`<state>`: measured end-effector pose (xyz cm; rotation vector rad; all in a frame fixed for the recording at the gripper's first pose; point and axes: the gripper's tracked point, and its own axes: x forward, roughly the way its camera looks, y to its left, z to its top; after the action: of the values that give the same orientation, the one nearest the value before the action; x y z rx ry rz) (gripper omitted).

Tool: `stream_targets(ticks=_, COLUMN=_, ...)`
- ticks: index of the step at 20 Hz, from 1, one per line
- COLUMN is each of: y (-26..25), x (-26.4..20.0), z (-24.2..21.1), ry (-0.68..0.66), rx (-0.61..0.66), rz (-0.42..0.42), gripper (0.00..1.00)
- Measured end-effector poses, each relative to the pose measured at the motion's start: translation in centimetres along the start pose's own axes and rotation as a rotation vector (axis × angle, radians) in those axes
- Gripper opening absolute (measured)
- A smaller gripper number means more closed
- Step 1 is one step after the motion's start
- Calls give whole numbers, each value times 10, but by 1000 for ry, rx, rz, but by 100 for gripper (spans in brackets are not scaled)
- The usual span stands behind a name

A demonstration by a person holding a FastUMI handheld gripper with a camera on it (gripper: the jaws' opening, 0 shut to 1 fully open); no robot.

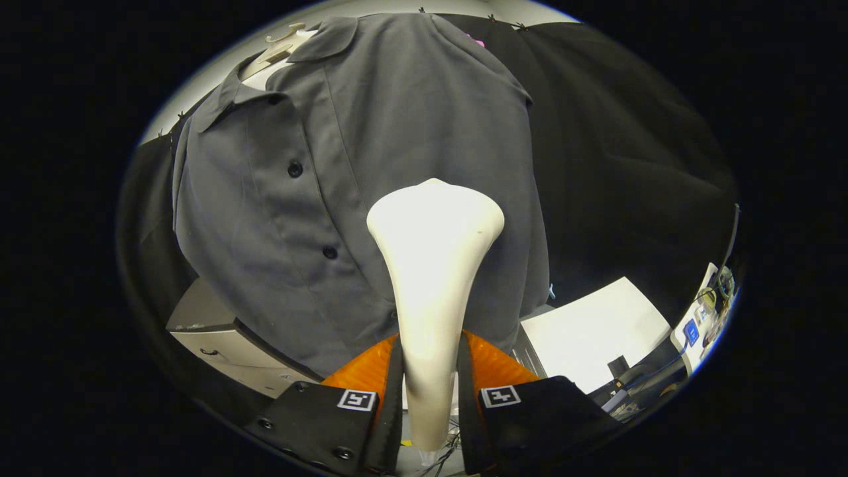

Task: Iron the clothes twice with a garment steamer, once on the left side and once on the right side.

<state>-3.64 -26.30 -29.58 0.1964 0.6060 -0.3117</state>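
One grey button-front shirt [371,172] of matte woven cloth hangs on a pale hanger [281,43], beyond the gripper [429,377]. One cream garment steamer [430,265], smooth, slim-handled and flaring to a broad head, is clamped between both fingers, its head against the shirt's front. Three dark buttons show.

The steamer [434,265], clamped between the gripper [429,371] fingers, blocks the way straight ahead. Beyond it hangs the shirt [371,165]. Open room lies right of the shirt, above the white table [596,324].
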Motion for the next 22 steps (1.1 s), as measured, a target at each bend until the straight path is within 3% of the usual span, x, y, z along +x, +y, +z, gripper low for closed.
stream_targets(ticks=8, y=-24, x=19, z=-65, ry=108, rx=24, rz=-9, gripper=44)
stream_targets(ticks=22, y=-53, x=38, z=-141, ry=244, rx=42, rz=-61, gripper=44)
